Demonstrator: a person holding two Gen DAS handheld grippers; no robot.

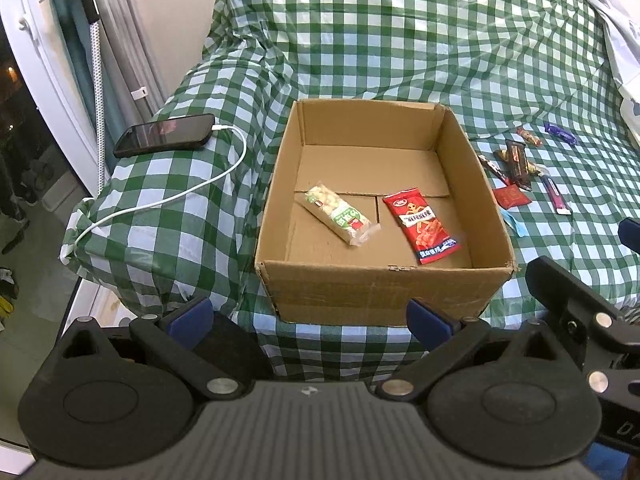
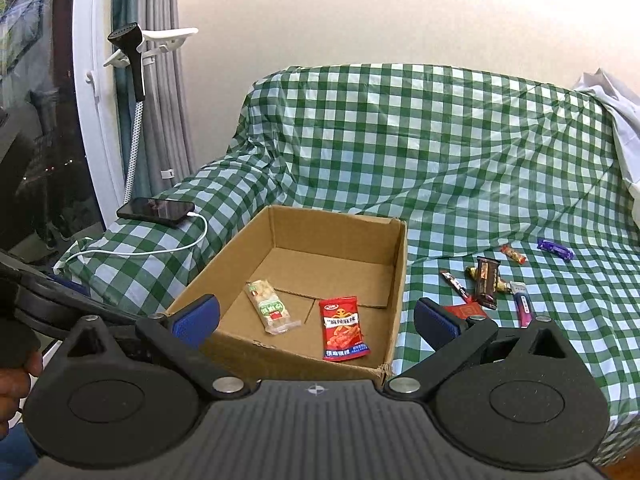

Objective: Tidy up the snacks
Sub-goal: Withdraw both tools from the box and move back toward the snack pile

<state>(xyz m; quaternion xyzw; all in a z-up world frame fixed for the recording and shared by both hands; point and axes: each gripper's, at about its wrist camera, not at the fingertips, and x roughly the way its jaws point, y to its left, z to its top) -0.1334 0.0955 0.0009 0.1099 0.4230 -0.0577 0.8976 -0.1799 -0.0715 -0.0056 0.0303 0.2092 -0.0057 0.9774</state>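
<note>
An open cardboard box point(image 1: 384, 292) point(image 2: 398, 280) sits on a sofa covered in green check cloth. Inside lie a clear pack of white snacks point(image 1: 338, 214) point(image 2: 270, 306) and a red snack pack point(image 1: 422, 224) point(image 2: 342, 328). Several small snacks point(image 1: 518, 164) point(image 2: 488, 282) lie loose on the cloth to the right of the box, among them a flat red packet point(image 1: 512, 196) and a purple bar point(image 1: 560, 132) point(image 2: 554, 249). My left gripper point(image 1: 310, 316) is open and empty, just in front of the box's near wall. My right gripper point(image 2: 316, 318) is open and empty, above the box's near right corner.
A black phone point(image 1: 166, 134) point(image 2: 156, 210) on a white charging cable point(image 1: 192, 192) lies on the sofa arm to the left. A garment steamer point(image 2: 136, 64) and curtains stand by the window at far left. White cloth point(image 1: 616, 32) lies at the sofa's right end.
</note>
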